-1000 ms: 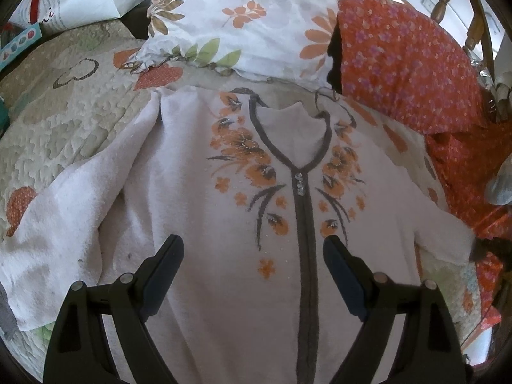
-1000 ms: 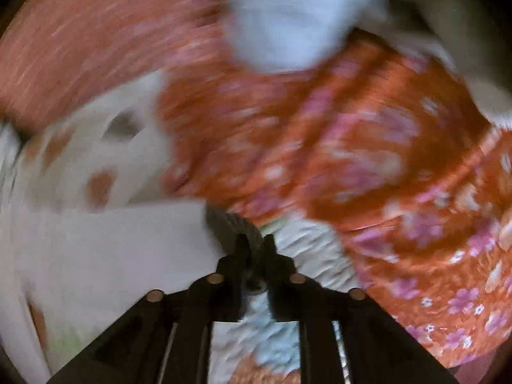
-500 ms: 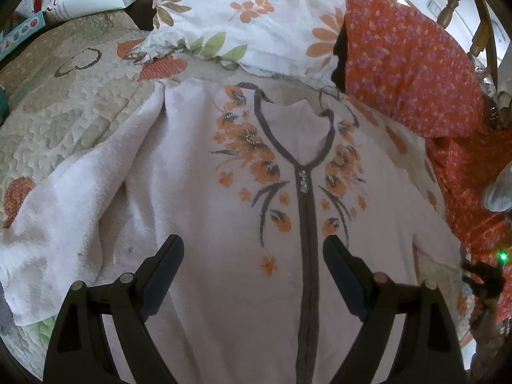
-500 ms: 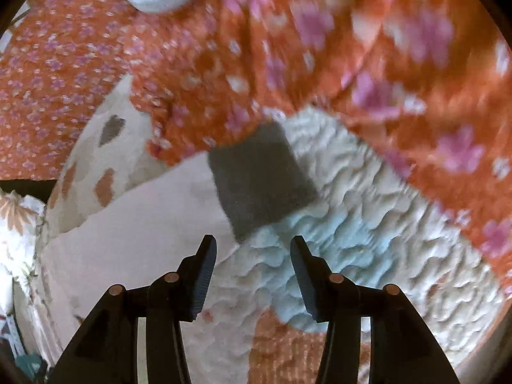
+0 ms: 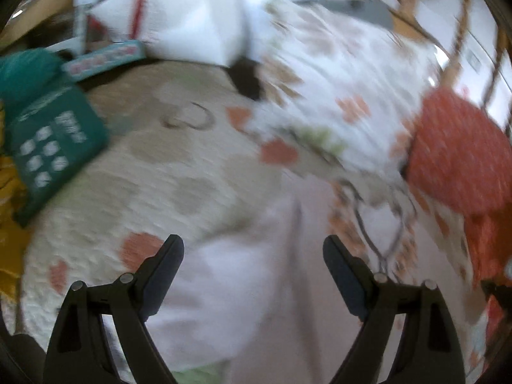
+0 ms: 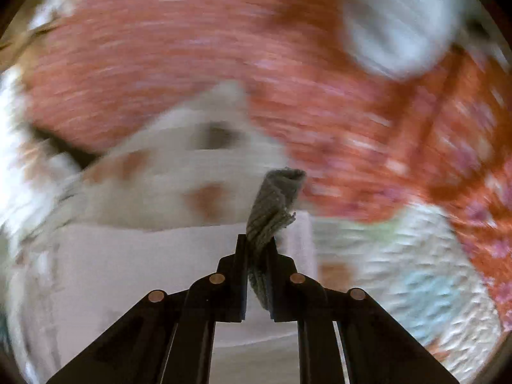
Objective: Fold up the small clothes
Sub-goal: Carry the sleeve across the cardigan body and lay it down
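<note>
Pinching the grey ribbed cuff (image 6: 272, 204) of the pale cardigan (image 5: 256, 288), the right gripper (image 6: 257, 275) has just been closing, and its jaws now stand clamped with the knit bunched between them, the loose end poking up past the tips. The garment itself lies face up on the quilted bedspread (image 5: 144, 172), its neckline toward the flowered pillow (image 5: 336, 73) and its body running back toward whoever holds the tools. That sleeve runs out sideways from the body toward the orange flowered cloth (image 6: 192, 48), so I'd judge the coming fold has to carry the cuff back across the chest. The right hand already has that sleeve; the left gripper (image 5: 252, 268) hangs over the other shoulder, jaws spread wide, nothing between them. From the left wrist you get the neckline, the orange embroidery and a teal package (image 5: 57, 140) off to the side, but not the grip. From the right wrist you get the grip plainly, though all behind it is smeared with blur and the cardigan's front hardly shows.
</note>
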The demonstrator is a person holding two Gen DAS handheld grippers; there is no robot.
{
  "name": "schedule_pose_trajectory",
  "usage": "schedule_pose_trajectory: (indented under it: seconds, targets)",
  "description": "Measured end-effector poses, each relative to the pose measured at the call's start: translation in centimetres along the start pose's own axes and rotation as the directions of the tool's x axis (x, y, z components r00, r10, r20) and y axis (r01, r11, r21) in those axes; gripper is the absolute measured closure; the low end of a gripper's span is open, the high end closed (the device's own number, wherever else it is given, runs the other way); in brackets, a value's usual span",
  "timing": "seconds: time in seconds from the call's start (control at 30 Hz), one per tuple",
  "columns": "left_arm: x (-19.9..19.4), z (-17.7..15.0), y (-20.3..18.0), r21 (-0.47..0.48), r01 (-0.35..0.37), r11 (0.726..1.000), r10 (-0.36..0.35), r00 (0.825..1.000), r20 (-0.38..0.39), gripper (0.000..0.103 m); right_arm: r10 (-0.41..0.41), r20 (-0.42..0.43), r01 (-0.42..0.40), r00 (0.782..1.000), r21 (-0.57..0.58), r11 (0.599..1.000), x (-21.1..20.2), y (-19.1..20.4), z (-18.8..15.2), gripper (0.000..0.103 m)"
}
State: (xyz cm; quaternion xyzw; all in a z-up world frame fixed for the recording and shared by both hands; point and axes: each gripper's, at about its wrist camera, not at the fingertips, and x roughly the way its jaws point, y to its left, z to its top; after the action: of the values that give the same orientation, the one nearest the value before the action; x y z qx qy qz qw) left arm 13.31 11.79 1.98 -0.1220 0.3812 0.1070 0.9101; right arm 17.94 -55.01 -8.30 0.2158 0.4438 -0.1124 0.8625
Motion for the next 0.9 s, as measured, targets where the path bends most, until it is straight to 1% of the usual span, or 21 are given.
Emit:
schedule_pose_trajectory:
  seconds: [0.07, 0.1, 0.13, 0.2, 0.23, 0.27, 0.37, 0.4, 0.5, 0.6, 0.7, 0.8, 0.9]
  targets:
    - [-1.0, 0.9, 2.1, -0.057, 0.002, 0.998, 0.0, 1.0, 0.027, 0.015, 0.1, 0.0, -0.099, 0.995, -0.074, 0.992, -1.2, 5.5, -0.6, 0.093]
    - [-1.3, 1.2, 2.8, -0.073, 0.003, 0.997, 0.0, 0.999, 0.034, 0.015, 0.154, -0.006, -0.154, 0.988, -0.126, 0.98, -1.6, 9.4, -1.2, 0.093]
    - [-1.8, 1.3, 3.4, -0.087, 0.002, 0.996, 0.002, 0.999, 0.04, 0.015, 0.194, -0.015, -0.194, 0.981, -0.169, 0.966, -1.8, 12.4, -1.7, 0.093]
    - [-2.2, 1.7, 4.5, -0.109, 0.003, 0.994, 0.002, 0.999, 0.05, 0.015, 0.273, -0.051, -0.277, 0.961, -0.26, 0.925, -1.9, 19.4, -3.8, 0.093]
    - [-2.4, 1.9, 5.0, -0.119, 0.006, 0.993, 0.001, 0.999, 0.055, 0.015, 0.294, -0.065, -0.3, 0.954, -0.288, 0.909, -2.2, 21.9, -4.9, 0.093]
    - [-2.8, 1.9, 5.5, -0.129, 0.006, 0.992, 0.001, 0.998, 0.058, 0.015, 0.316, -0.084, -0.326, 0.945, -0.325, 0.888, -2.1, 25.1, -6.1, 0.093]
    - [-3.3, 2.4, 7.3, -0.155, -0.001, 0.988, 0.011, 0.998, 0.061, 0.015, 0.361, -0.145, -0.389, 0.921, -0.376, 0.841, -0.8, 32.4, -8.8, 0.093]
    - [-3.6, 2.4, 8.1, -0.167, -0.007, 0.986, 0.018, 0.998, 0.062, 0.015, 0.372, -0.167, -0.408, 0.913, -0.393, 0.824, -0.5, 35.1, -10.1, 0.093]
    - [-4.0, 2.6, 10.0, -0.206, -0.011, 0.979, 0.023, 0.998, 0.059, 0.015, 0.364, -0.214, -0.422, 0.907, -0.455, 0.784, 0.6, 40.9, -13.6, 0.093]
    - [-4.5, 2.6, 11.7, -0.243, -0.004, 0.97, 0.02, 0.998, 0.063, 0.015, 0.325, -0.256, -0.413, 0.911, -0.512, 0.754, 2.2, 44.7, -17.0, 0.093]
    - [-5.0, 2.6, 13.0, -0.276, -0.005, 0.961, 0.025, 0.997, 0.071, 0.015, 0.283, -0.288, -0.399, 0.915, -0.539, 0.742, 3.8, 46.8, -19.4, 0.093]
    - [-5.3, 2.7, 13.7, -0.294, -0.02, 0.956, 0.044, 0.996, 0.076, 0.015, 0.254, -0.308, -0.389, 0.917, -0.548, 0.74, 4.8, 48.1, -21.0, 0.093]
    - [-5.6, 2.7, 14.4, -0.315, -0.029, 0.949, 0.057, 0.995, 0.082, 0.015, 0.226, -0.314, -0.374, 0.922, -0.574, 0.728, 5.8, 49.4, -22.2, 0.093]
